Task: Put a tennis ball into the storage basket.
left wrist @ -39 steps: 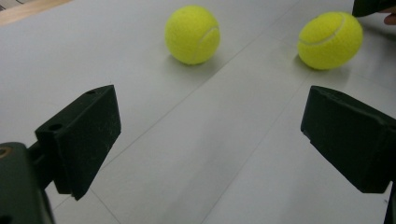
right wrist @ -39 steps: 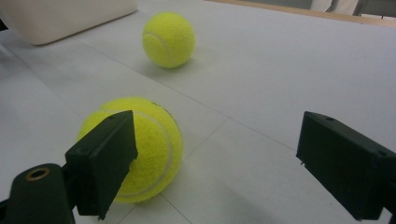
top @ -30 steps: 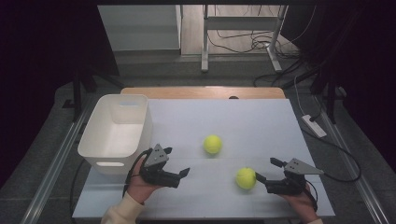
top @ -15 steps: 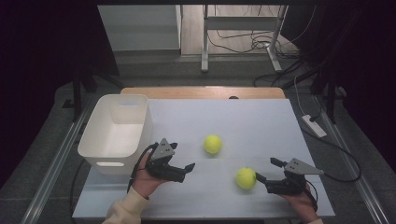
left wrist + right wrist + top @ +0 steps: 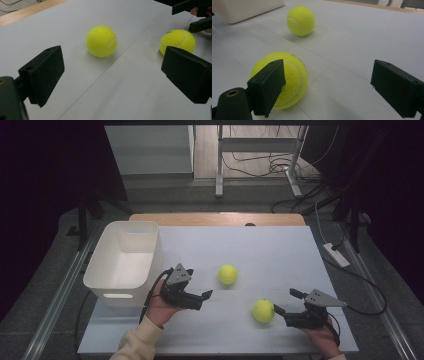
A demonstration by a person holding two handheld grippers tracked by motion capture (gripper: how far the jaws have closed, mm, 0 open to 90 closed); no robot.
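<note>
High view, from left to right: a white bin is seen at the table's left edge. Just beside it the left gripper is held with jaws apart, pointed at the far ball. The near ball is placed just before the right gripper, whose jaws are spread wide.

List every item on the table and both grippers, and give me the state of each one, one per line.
White plastic bin: upright, open-topped, nothing inside.
Farther yellow tennis ball: resting on the table, untouched, ahead of the left gripper.
Nearer yellow tennis ball: resting on the table, just ahead of the right gripper, not gripped.
Left gripper: jaws open, holding nothing.
Right gripper: jaws open, holding nothing.
White table: flat.
</note>
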